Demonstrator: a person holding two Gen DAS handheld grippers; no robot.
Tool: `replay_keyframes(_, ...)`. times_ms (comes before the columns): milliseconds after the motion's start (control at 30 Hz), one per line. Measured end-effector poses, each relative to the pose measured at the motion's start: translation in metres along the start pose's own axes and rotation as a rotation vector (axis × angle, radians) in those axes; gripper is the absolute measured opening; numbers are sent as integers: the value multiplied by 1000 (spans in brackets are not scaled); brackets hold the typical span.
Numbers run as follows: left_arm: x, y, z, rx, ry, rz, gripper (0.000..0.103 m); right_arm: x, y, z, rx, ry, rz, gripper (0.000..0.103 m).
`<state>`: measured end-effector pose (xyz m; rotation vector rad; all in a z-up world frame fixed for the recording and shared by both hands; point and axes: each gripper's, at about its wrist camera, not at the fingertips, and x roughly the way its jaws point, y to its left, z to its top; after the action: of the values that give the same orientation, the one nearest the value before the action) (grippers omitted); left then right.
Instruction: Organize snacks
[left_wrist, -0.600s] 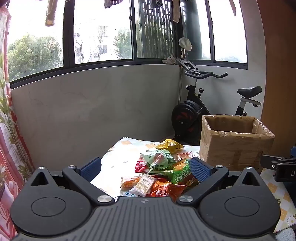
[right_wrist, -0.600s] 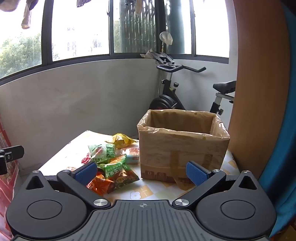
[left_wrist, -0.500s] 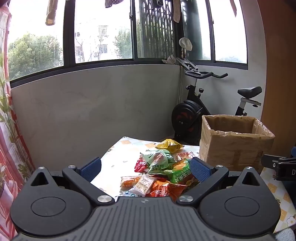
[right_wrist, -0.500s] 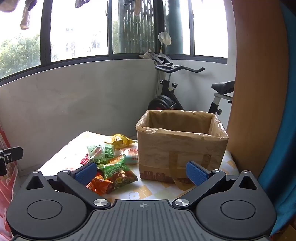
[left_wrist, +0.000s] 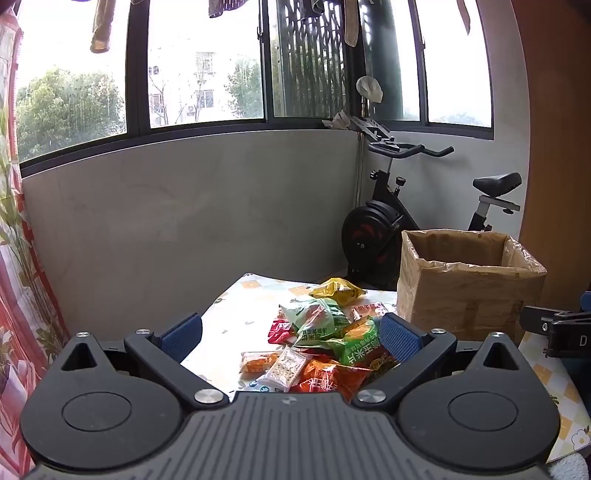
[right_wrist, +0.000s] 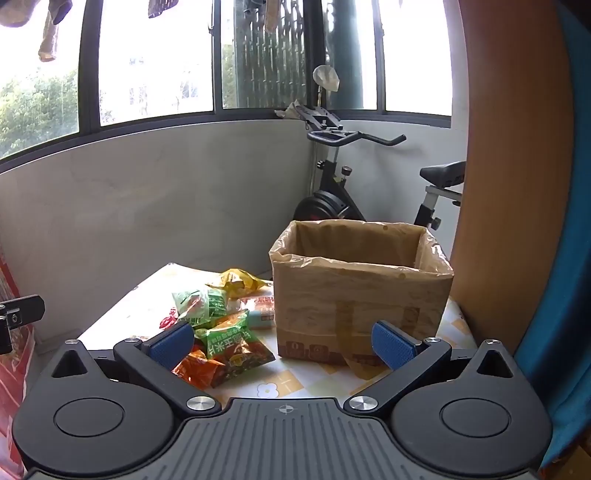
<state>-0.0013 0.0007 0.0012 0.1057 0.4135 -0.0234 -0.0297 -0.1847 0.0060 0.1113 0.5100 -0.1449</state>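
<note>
A heap of several snack packets (left_wrist: 325, 339) lies on a table with a patterned cloth (left_wrist: 236, 310): green, orange, red and yellow bags. In the right wrist view the same heap (right_wrist: 218, 325) lies left of an open cardboard box (right_wrist: 362, 291) lined with plastic. In the left wrist view that box (left_wrist: 465, 280) stands right of the heap. My left gripper (left_wrist: 291, 334) hovers open above the near side of the heap, holding nothing. My right gripper (right_wrist: 282, 343) is open too, between heap and box, empty.
An exercise bike (left_wrist: 391, 229) stands behind the table by the grey wall under the windows. A wooden panel (right_wrist: 509, 184) and blue curtain (right_wrist: 561, 295) close off the right. A red floral curtain (left_wrist: 18, 295) hangs left. The other gripper's black edge (left_wrist: 554, 328) shows at right.
The right wrist view has shifted slightly, the box and snacks drifting a little left. The left view is nearly unchanged. Both grippers stay wide open.
</note>
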Motion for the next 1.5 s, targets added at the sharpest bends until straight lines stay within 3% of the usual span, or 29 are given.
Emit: replay_keyframes(1500, -4, -5, 2, -10, 1, -8, 103, -2, 0, 2, -2, -7, -2, 103)
